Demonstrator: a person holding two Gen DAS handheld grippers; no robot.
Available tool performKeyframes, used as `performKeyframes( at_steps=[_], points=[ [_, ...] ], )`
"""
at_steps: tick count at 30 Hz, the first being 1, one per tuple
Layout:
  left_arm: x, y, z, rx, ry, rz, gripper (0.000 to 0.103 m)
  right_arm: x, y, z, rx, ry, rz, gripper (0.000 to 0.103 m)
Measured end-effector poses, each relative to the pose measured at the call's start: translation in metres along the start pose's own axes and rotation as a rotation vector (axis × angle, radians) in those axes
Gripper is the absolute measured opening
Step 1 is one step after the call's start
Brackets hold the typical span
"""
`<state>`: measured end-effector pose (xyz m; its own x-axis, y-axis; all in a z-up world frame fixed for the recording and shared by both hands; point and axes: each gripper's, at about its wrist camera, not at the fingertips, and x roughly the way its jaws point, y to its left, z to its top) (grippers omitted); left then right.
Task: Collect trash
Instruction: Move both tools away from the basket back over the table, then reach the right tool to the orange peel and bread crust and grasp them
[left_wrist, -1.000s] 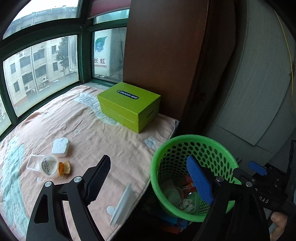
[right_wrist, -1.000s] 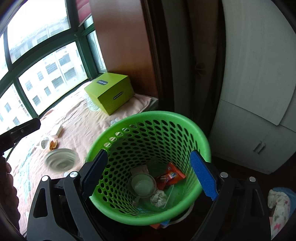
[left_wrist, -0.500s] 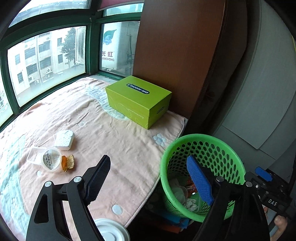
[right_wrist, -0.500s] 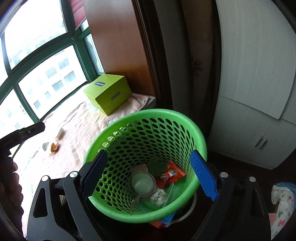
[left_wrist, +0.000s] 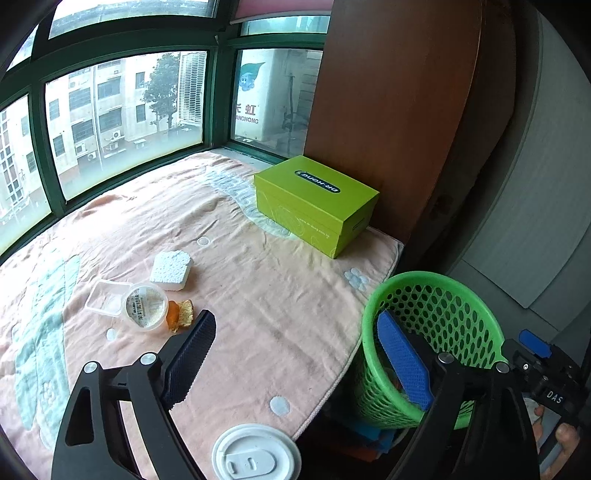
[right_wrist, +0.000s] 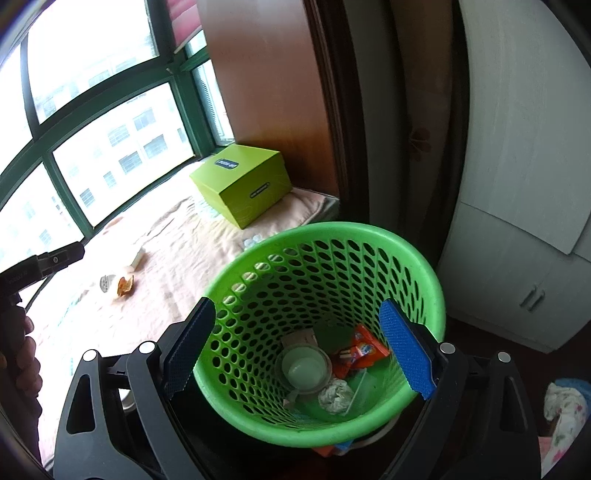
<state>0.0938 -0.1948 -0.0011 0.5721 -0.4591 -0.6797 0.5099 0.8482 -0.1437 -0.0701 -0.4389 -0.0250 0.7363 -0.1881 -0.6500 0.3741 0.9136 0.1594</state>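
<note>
Both my grippers gape empty: right gripper (right_wrist: 297, 347) above the upright green basket (right_wrist: 413, 251); left gripper (left_wrist: 295, 360) over a face-up white lid (left_wrist: 255, 456).

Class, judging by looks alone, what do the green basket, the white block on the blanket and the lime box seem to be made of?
Green perforated basket: likely moulded plastic, with a glossy rim and even holes. White square block: probably foam, with a matte, grainy surface. Lime-green rectangular box: apparently printed cardboard, with crisp folded edges and a smooth finish.

White lid (left_wrist: 256, 456) flat; basket (right_wrist: 428, 266) upright
</note>
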Motion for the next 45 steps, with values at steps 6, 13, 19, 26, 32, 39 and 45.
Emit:
performKeyframes(
  at_steps=[6,13,19,26,32,39,45],
  points=[
    [-0.006,0.021,-0.007,-0.038,0.006,0.024,0.087,0.006,0.021,0.003,-0.042,0.007,0.034,0.090],
    [-0.008,0.059,-0.012,-0.098,0.010,0.096,0.087,0.017,0.053,0.009,-0.098,0.018,0.086,0.090],
    [-0.007,0.105,-0.013,-0.187,0.028,0.167,0.087,0.032,0.082,0.015,-0.147,0.033,0.131,0.090],
    [0.008,0.164,-0.004,-0.352,0.083,0.258,0.087,0.051,0.112,0.021,-0.185,0.059,0.178,0.090],
    [0.024,0.202,0.001,-0.437,0.115,0.315,0.087,0.072,0.139,0.025,-0.234,0.092,0.221,0.090],
    [0.025,0.227,0.004,-0.451,0.123,0.350,0.087,0.109,0.190,0.021,-0.333,0.159,0.300,0.090],
    [0.020,0.246,0.004,-0.470,0.120,0.361,0.087,0.148,0.240,0.015,-0.416,0.230,0.372,0.089]
  ],
)
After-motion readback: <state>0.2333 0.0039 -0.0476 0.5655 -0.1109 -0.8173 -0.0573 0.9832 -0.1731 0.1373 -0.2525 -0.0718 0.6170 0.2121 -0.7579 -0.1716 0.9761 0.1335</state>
